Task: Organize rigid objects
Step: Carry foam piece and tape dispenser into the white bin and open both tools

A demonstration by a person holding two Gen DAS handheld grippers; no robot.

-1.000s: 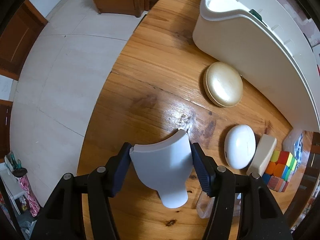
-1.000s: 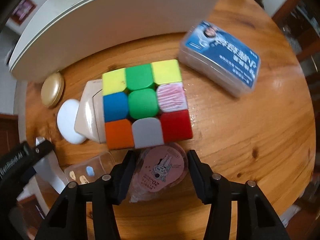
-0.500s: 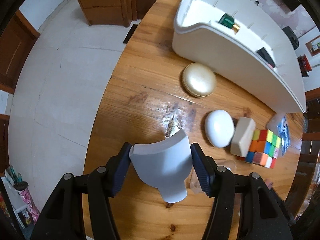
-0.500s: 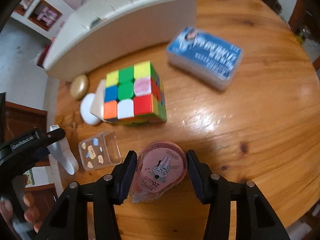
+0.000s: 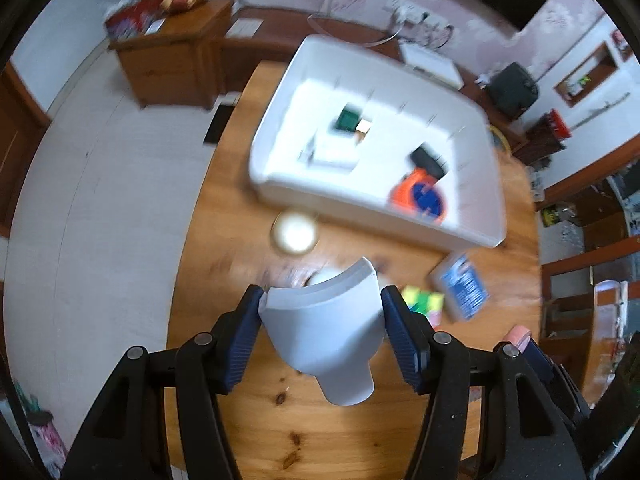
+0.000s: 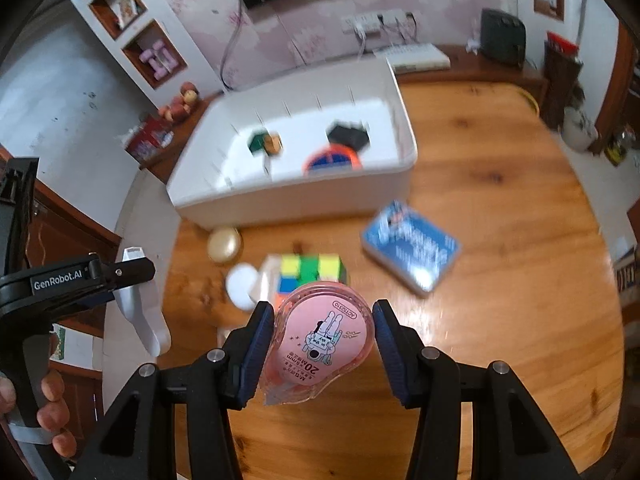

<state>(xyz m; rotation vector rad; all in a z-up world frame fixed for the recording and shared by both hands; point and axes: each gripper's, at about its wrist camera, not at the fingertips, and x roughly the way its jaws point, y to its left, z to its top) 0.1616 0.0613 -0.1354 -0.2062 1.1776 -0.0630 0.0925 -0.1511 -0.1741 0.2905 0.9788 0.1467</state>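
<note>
My left gripper (image 5: 323,334) is shut on a white curved plastic piece (image 5: 328,332) and holds it high above the round wooden table (image 5: 224,280). My right gripper (image 6: 324,338) is shut on a pink correction-tape dispenser (image 6: 322,340), also raised. The left gripper with its white piece (image 6: 140,312) shows at the left of the right wrist view. A large white bin (image 5: 400,208) (image 6: 288,200) stands at the table's back, holding a green box (image 5: 347,118), a black item (image 5: 427,160) and an orange-and-blue disc (image 5: 419,196).
On the table lie a gold oval case (image 6: 224,243), a white oval case (image 6: 241,280), a colour cube (image 6: 310,272) and a blue-labelled card box (image 6: 412,246). A wooden cabinet (image 5: 168,64) stands on the floor beyond the table.
Both grippers have risen well above the table with their loads, so the bin's inside now shows. The table objects look smaller and farther away.
</note>
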